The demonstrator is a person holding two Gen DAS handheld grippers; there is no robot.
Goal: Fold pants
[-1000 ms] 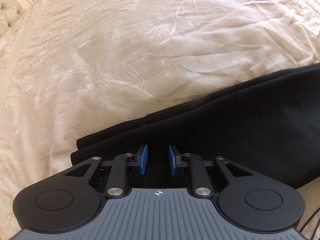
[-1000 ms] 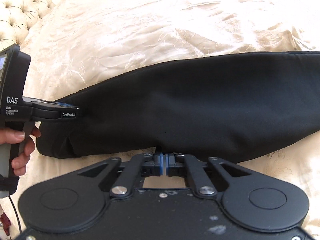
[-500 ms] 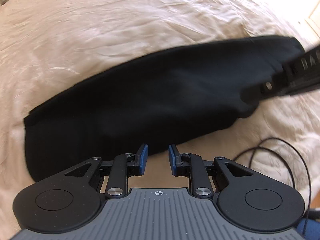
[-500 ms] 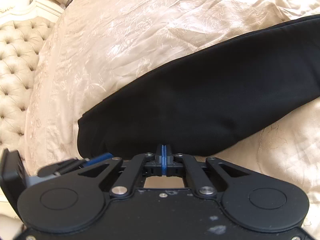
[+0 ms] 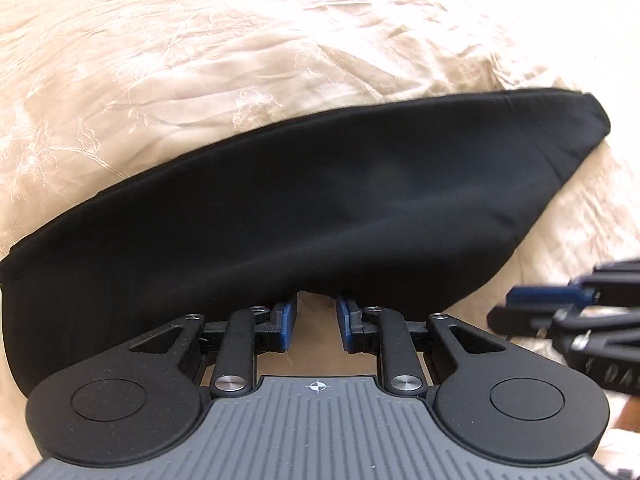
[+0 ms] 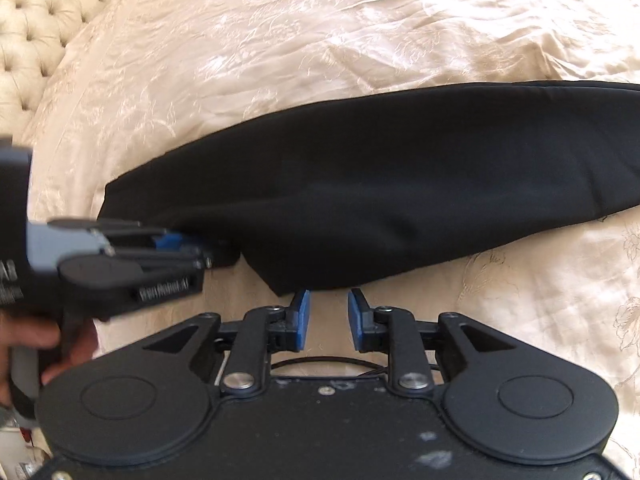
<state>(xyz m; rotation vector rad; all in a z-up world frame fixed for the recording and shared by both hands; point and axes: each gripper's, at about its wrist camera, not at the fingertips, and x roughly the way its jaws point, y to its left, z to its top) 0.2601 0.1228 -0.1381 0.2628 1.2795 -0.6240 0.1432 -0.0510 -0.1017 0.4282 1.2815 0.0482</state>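
Note:
The black pants (image 5: 320,208) lie folded in a long band across the cream bedspread (image 5: 240,60). My left gripper (image 5: 317,304) hovers just off their near edge, its blue pads a little apart with only bedspread between them. In the right wrist view the pants (image 6: 400,184) stretch from centre left to the right edge. My right gripper (image 6: 328,300) stands at their near edge with its jaws opening and nothing between them. The left gripper (image 6: 180,244) shows blurred at the left by the pants' end, held by a hand (image 6: 24,336). The right gripper (image 5: 540,294) shows blurred at the right of the left wrist view.
A tufted cream headboard (image 6: 36,40) rises at the far left. The embroidered bedspread (image 6: 320,40) spreads wide beyond the pants. A thin black cable (image 6: 320,362) runs under my right gripper's linkage.
My right gripper's pads, pressed together at the pants' near edge before, have parted. My left gripper swung right, so the whole folded band now fills its view. Both grippers drew back slightly.

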